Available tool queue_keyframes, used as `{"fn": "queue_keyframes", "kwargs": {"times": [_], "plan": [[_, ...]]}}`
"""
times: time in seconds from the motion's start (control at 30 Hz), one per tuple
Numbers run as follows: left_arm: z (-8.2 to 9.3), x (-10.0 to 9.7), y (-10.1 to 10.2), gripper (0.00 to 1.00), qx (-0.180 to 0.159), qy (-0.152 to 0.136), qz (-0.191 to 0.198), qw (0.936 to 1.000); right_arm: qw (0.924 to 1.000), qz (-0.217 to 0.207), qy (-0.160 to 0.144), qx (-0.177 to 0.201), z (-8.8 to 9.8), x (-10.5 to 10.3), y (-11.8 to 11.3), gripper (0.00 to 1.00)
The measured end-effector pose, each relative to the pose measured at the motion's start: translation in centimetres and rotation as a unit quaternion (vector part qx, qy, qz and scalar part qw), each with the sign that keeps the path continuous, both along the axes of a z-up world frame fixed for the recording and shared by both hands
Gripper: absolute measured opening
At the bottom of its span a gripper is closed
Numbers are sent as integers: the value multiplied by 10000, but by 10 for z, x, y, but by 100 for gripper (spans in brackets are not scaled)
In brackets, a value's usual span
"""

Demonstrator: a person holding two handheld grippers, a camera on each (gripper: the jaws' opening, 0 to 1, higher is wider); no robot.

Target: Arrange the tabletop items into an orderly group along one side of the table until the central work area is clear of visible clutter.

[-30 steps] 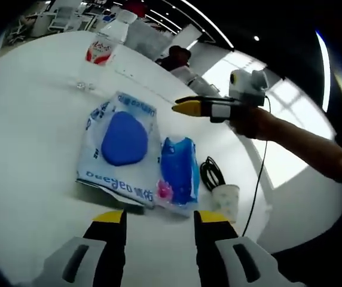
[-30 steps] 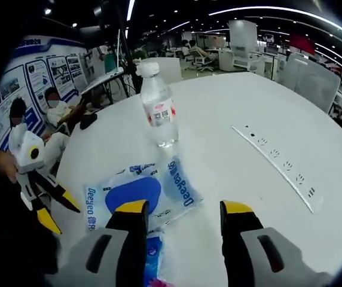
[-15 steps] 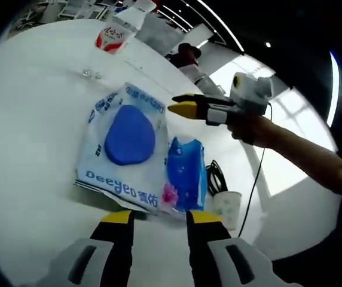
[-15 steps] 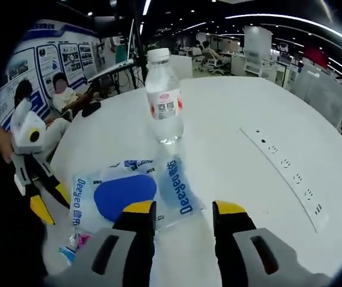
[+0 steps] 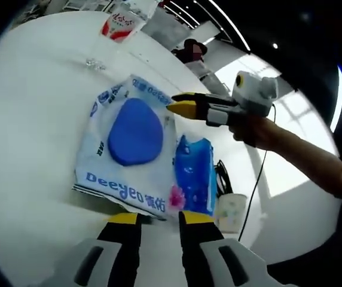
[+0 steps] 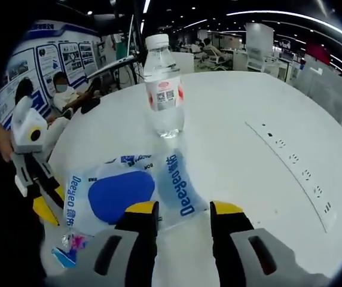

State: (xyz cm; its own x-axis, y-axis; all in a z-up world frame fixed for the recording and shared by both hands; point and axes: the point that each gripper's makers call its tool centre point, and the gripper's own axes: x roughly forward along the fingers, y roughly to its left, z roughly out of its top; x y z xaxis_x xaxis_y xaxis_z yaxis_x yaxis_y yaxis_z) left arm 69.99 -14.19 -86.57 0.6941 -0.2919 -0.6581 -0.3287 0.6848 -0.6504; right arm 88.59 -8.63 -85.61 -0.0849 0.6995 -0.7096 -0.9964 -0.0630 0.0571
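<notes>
Left claw (image 5: 152, 218) jaws a narrow gap apart, poised at the near edge of the large tissue pack (image 5: 129, 152) lying flat mid-counter; right claw (image 6: 183, 209) likewise slightly parted and empty at the pack's opposite edge. Best, by judgement, to pinch the pack's loose film edge low and drag or lift it flat toward one side of the counter (image 5: 27, 119), minding the small blue pack (image 5: 194, 179) touching it. Left gripper view adds paper cup (image 5: 231, 210) and black cable (image 5: 220, 173); right gripper view adds whole upright water bottle (image 6: 162, 89) beyond the pack and inset socket strip (image 6: 296, 170).
</notes>
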Motion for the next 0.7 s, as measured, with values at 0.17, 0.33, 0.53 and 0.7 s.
{"fn": "queue_keyframes", "kwargs": {"times": [0.17, 0.33, 0.53, 0.7], "plan": [[-5, -1, 3, 13, 82, 120, -41, 9999, 10000, -58, -48, 18, -6, 2, 1, 18], [-7, 1, 4, 11, 36, 191, -12, 9998, 9999, -77, -108, 21, -7, 4, 0, 10], [-9, 6, 3, 10, 42, 238, -90, 9997, 9999, -11, -133, 7, -11, 4, -2, 0], [-10, 7, 1, 7, 14, 259, -125, 9996, 10000, -55, -78, 8, -11, 3, -1, 0]]}}
